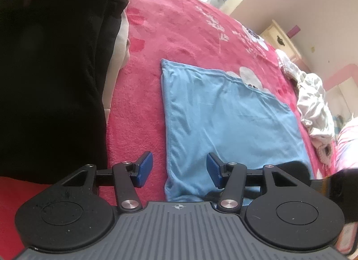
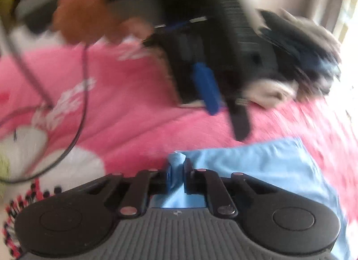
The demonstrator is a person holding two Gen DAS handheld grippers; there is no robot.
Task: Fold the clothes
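Pink fleece bedding (image 1: 179,36) printed with white cartoon shapes fills the left wrist view, with a pale wall and a cream cabinet (image 1: 280,38) behind it. On the bedding lies a light blue garment (image 1: 228,121), folded flat into a rough rectangle. The left gripper (image 1: 179,169) hangs above the garment's near left edge, its blue-padded fingers (image 1: 144,169) spread apart with nothing between them; one finger is over the bedding, the other over the blue cloth. A dark-clothed person (image 1: 49,69) stands at the left, and a heap of white and grey laundry (image 1: 313,105) sits at the bed's right edge.

Motion blur smears the right wrist view over the same pink bedding (image 2: 134,121). The right gripper (image 2: 176,176) is pinched together on a bunched corner of the light blue garment (image 2: 257,166), which peeks up between the pads. Beyond, the other gripper (image 2: 208,87) and a hand (image 2: 85,13) on its handle are blurred, with dark clothes (image 2: 302,51) piled behind.
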